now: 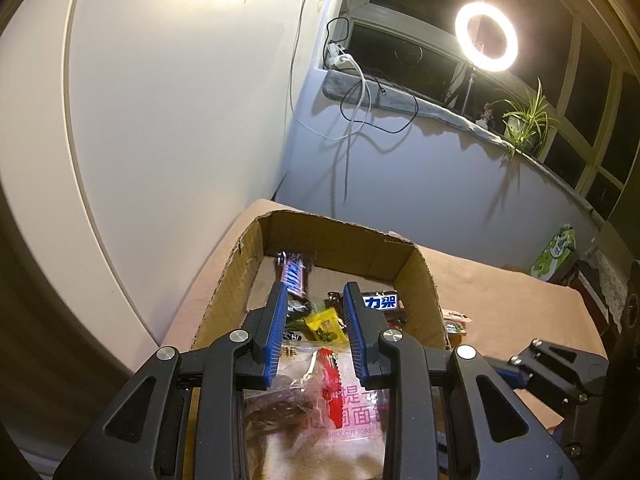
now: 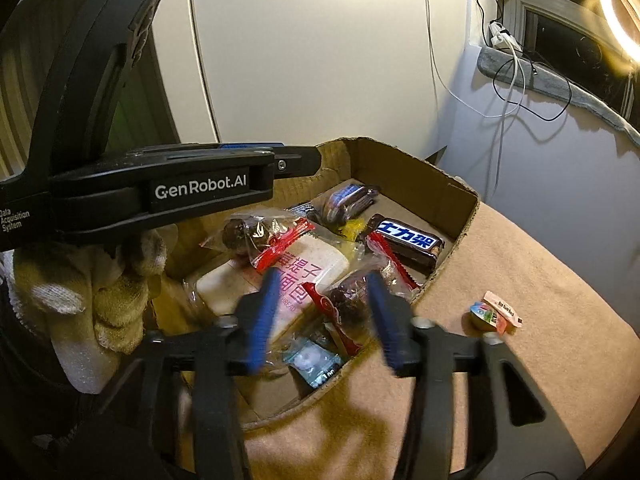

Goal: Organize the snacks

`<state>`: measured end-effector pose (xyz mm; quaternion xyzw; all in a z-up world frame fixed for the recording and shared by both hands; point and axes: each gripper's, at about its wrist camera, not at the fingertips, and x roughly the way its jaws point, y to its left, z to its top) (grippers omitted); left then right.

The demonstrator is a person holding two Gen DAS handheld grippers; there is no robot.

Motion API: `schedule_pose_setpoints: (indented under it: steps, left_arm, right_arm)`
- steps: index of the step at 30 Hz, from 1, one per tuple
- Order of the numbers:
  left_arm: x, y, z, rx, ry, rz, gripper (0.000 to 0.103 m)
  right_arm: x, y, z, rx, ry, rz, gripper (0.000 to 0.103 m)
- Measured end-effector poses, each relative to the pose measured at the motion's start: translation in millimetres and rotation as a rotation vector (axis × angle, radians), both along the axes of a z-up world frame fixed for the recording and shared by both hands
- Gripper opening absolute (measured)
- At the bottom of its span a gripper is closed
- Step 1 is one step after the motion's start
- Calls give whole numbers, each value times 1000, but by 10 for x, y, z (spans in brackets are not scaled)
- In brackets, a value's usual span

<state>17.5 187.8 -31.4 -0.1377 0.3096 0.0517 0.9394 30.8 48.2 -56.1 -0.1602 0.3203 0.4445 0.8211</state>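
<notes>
A cardboard box [image 1: 416, 276] [image 2: 460, 196] on a tan-covered table holds several snacks: a dark Snickers bar [image 1: 382, 303] [image 2: 404, 242], a toast bread pack with red print [image 1: 344, 400] [image 2: 296, 276], a yellow candy [image 1: 325, 325], date packs [image 2: 248, 234]. A blurred dark bar with blue lettering [image 1: 294, 274] is in mid-air or falling past my left gripper's left finger, into the box. My left gripper [image 1: 316, 292] is open above the box. My right gripper [image 2: 322, 280] is open and blurred over the box's near side. A small jelly cup [image 2: 490, 314] lies outside on the cloth.
The left gripper body [image 2: 200, 188] and a gloved hand [image 2: 100, 292] fill the left of the right wrist view. The right gripper [image 1: 560, 364] shows at the left view's right edge. A green bag [image 1: 558, 252] stands far right. Wall, cables and windowsill lie behind.
</notes>
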Motion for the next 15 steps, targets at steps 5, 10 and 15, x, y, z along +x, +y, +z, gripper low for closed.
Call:
schedule_pose_setpoints:
  steps: [5,10,15]
  left_arm:
    - [-16,2,13,0,-4,6,31]
    - [-17,1,16,1,-6,5,31]
    - [-19,-30,32,5,-9,1,31]
  right_arm:
    - [-33,-31,34,3,-23,-6,68]
    - [30,-115,36,7,-20,-34,68]
    - [136,-233,33,14,-13,-81,68]
